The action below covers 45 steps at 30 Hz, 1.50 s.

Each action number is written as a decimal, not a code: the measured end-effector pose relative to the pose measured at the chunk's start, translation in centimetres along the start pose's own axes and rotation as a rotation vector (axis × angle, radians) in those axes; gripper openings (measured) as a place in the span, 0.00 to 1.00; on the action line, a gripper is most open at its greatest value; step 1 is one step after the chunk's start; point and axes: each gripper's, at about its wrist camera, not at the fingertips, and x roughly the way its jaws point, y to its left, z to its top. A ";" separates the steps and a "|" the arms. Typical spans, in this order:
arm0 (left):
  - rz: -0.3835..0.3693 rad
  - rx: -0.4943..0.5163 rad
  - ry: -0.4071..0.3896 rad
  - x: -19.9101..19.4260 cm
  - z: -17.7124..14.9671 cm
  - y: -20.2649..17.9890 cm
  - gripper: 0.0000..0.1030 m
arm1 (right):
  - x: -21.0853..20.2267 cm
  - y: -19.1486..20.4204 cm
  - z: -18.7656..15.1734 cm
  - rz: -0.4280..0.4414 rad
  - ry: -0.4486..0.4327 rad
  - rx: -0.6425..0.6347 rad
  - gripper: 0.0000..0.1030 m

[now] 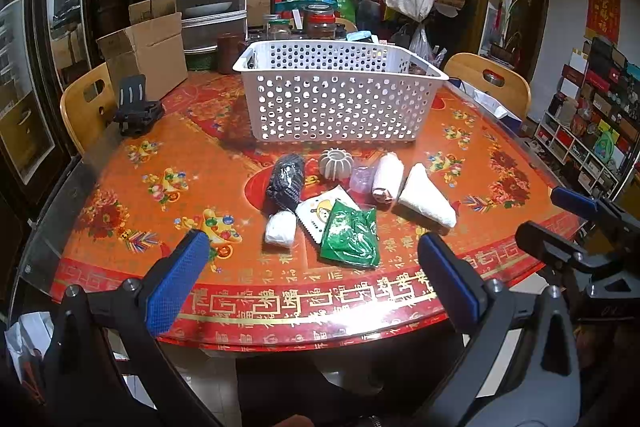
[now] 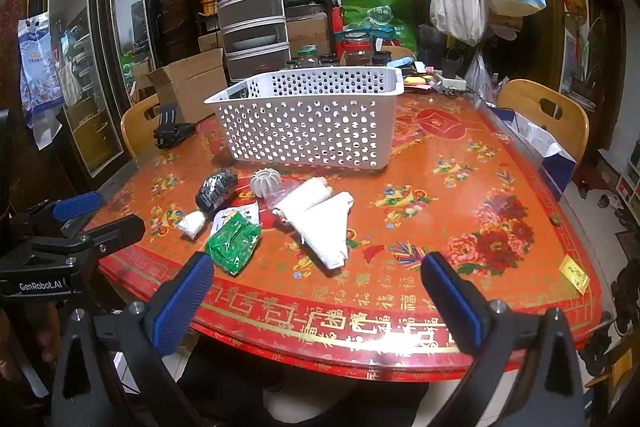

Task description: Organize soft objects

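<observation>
The room was crowded: stacked drawers, hanging tote bags and jars pressed in behind a round table [image 1: 120, 211] under a glossy red-and-orange cloth. On it, toward twelve o'clock in both wrist views, stood the white perforated basket [image 1: 340, 103], apparently empty as far as its far wall showed.

The soft things lay in a tight cluster just in front of it. Largest was the white folded cloth [image 1: 426, 201] at about three o'clock in the group, touching the rolled white cloth [image 1: 387, 178]. A dark knitted bundle [image 1: 286, 181] sat at nine o'clock, the green packet [image 1: 351, 235] at six, partly over a white printed sachet [image 1: 320, 211]. A small white wad [image 1: 280, 229] and a ribbed white piece [image 1: 336, 164] completed it.

The left gripper [image 1: 316, 271] and right gripper [image 2: 320, 281] both hovered short of the pile, jaws spread wide, nothing between them.

Nothing looked sorted yet. The risks: overlapped items might lift together; the slick packet could slide on the shiny cloth; a loose fold might unroll or snag the basket's rim; the two grippers, close side by side, might collide.
</observation>
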 end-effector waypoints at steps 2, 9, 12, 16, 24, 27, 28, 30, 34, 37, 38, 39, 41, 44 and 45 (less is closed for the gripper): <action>-0.002 0.000 -0.001 0.0 0.0 0.2 1.00 | -0.1 0.0 0.0 0.004 -0.001 -0.001 1.00; -0.003 -0.001 -0.001 0.0 0.0 0.2 1.00 | -0.1 0.0 0.0 0.010 0.004 -0.001 1.00; -0.002 -0.001 -0.001 0.0 0.0 0.1 1.00 | 0.0 0.0 0.0 0.008 0.008 -0.003 1.00; -0.003 -0.001 -0.001 0.0 0.0 0.2 1.00 | 0.0 0.2 0.0 0.010 0.011 -0.005 1.00; -0.002 -0.001 0.000 0.0 0.0 0.2 1.00 | 0.1 0.2 -0.1 0.010 0.011 -0.005 1.00; -0.002 -0.001 0.000 0.0 0.0 0.1 1.00 | 0.1 0.2 -0.1 0.011 0.011 -0.006 1.00; -0.003 -0.001 -0.001 -0.1 0.0 0.1 1.00 | 0.1 0.2 -0.1 0.010 0.012 -0.006 1.00; -0.002 -0.001 -0.001 0.0 0.0 0.1 1.00 | 0.1 0.2 -0.1 0.011 0.011 -0.005 1.00; -0.002 -0.001 0.000 0.0 0.0 0.1 1.00 | 0.1 0.3 -0.1 0.010 0.012 -0.005 1.00; -0.003 -0.001 -0.001 0.0 0.0 0.1 1.00 | 0.1 0.2 -0.1 0.011 0.012 -0.005 1.00; -0.002 -0.001 -0.001 0.0 0.0 0.1 1.00 | 0.1 0.3 -0.1 0.011 0.012 -0.005 1.00; -0.002 -0.001 -0.001 0.0 0.0 0.1 1.00 | 0.1 0.3 -0.2 0.011 0.012 -0.006 1.00; -0.003 -0.002 0.000 0.0 0.0 0.1 1.00 | 0.1 0.3 -0.2 0.011 0.013 -0.005 1.00; -0.002 -0.001 -0.001 0.0 0.0 0.1 1.00 | 0.1 0.3 -0.2 0.011 0.014 -0.005 1.00; -0.002 -0.001 0.000 0.0 0.0 0.1 1.00 | 0.1 0.3 -0.2 0.012 0.014 -0.005 1.00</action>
